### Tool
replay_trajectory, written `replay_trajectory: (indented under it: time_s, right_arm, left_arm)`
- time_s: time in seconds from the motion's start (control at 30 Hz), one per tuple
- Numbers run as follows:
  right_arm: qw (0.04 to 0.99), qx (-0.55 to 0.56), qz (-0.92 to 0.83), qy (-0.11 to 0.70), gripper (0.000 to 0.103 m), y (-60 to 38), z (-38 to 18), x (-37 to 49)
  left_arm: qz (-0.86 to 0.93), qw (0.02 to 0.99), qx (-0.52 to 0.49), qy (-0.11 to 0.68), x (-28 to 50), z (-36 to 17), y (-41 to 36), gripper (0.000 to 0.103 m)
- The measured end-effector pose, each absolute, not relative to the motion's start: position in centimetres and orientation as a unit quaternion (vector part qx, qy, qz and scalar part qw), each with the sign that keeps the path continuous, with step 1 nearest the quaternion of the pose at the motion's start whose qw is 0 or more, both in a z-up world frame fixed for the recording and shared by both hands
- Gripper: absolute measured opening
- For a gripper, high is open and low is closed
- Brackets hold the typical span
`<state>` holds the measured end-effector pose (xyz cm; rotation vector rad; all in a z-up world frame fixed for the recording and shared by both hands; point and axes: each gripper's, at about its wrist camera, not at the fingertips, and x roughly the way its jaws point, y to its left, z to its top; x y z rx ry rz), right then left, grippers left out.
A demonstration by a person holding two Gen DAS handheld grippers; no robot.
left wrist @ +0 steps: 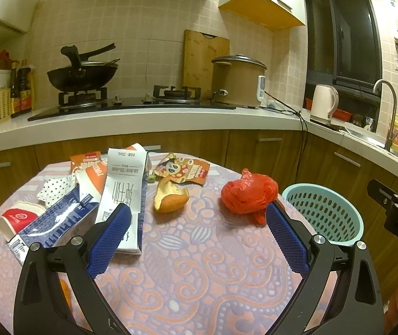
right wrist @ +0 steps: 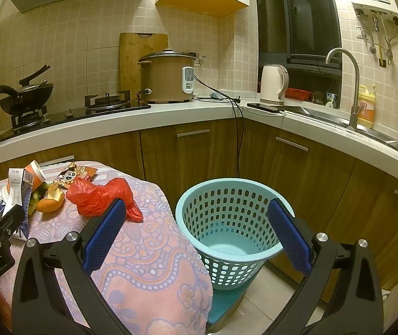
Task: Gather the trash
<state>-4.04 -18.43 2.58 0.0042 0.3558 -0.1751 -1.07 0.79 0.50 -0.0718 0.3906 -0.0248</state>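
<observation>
A: Where is the red plastic bag [left wrist: 247, 195]?

B: Right of centre in the left wrist view, on the cloth-covered counter [left wrist: 187, 273], crumpled, long axis running left to right. It lies just ahead of the left hand-held gripper [left wrist: 199, 215], toward its right finger.

A: Gripper states?

B: Both are spread, holding nothing. The right hand-held gripper [right wrist: 196, 215] points at the empty basket [right wrist: 187, 195], lower centre of its view.

A: Nearer arm?

B: Judged the left one. The orange peel [left wrist: 171, 198] and milk carton [left wrist: 123, 192] lie further left.
</observation>
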Motion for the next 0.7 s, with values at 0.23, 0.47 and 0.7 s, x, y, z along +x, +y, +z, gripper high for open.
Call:
replay_trajectory:
  time_s: [0.23,0.47,0.7]
  right_arm:
    - [0.981,0.003,-0.086,0.177,0.097,-18.43,2.65,-4.02]
    - [0.980,0.004,-0.086,0.177,0.097,-18.49,2.59,-4.06]
    - [0.980,0.003,-0.085,0.179,0.097,-18.48,2.53,-3.96]
  left_arm:
    - [-0.016,0.979,-0.042,0.198,-0.93,0.29,0.88,0.094]
    - [-0.016,0.979,-0.039,0.199,-0.92,0.24,0.85,0.094]
    - [-0.017,0.979,-0.040,0.201,-0.97,0.30,0.79,0.094]
